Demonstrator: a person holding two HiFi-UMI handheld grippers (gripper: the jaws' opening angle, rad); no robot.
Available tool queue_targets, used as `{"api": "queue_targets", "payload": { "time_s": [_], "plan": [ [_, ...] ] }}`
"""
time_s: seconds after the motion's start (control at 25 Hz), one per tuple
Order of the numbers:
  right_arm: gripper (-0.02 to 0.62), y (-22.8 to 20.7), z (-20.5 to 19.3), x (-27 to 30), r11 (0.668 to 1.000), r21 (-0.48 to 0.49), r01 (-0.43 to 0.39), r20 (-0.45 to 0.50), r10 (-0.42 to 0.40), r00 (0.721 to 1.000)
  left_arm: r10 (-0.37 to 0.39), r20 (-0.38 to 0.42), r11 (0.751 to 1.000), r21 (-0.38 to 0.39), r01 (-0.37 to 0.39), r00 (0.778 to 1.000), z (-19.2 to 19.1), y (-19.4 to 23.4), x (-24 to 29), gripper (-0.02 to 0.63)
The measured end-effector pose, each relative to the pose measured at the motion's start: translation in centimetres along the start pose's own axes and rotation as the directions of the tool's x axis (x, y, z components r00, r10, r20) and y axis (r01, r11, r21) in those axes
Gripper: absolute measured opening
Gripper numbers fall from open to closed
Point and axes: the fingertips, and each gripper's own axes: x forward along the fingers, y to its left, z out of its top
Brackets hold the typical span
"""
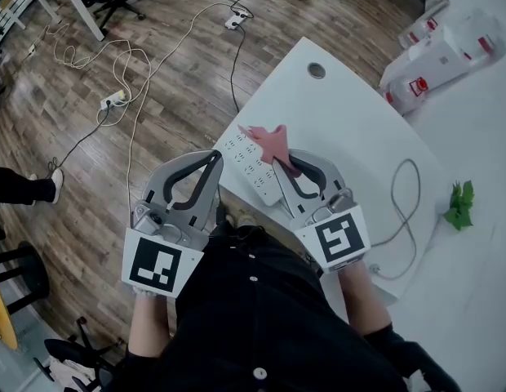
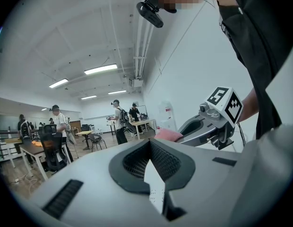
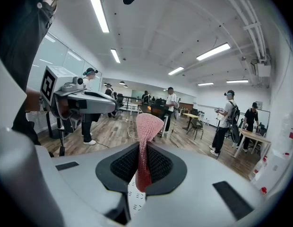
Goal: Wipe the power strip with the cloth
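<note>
Here, one cloth (image 1: 269,142) in right claw (image 1: 289,165) — one power strip (image 1: 250,167)

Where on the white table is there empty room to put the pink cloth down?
The biggest bare patch of the table lies between the round hole, the power strip and the cable loop. It is crowded at the near edge, where the right gripper holds the cloth above the strip, and by the white packages.
</note>
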Motion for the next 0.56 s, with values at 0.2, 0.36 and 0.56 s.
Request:
{"api": "queue_targets", "payload": {
  "time_s": [0.2,0.36,0.56],
  "plan": [
    [0.057,0.1,-0.1,0.0,1.0,-0.001,-0.008,-0.014,0.008,1.0,0.046,-0.045,0.999,-0.021,-0.047,0.998,-0.8,1.7,-0.6,0.011],
    [0.057,0.1,-0.3,0.1,1.0,-0.007,-0.009,-0.015,0.009,1.0,0.067,-0.052,0.997,-0.028,-0.068,0.996,-1.3,2.1,-0.8,0.011],
    [0.057,0.1,-0.2,0.3,1.0,-0.006,-0.008,-0.005,0.008,1.0,0.063,-0.052,0.997,-0.029,-0.065,0.997,-1.4,2.2,-0.6,0.011]
  ]
}}
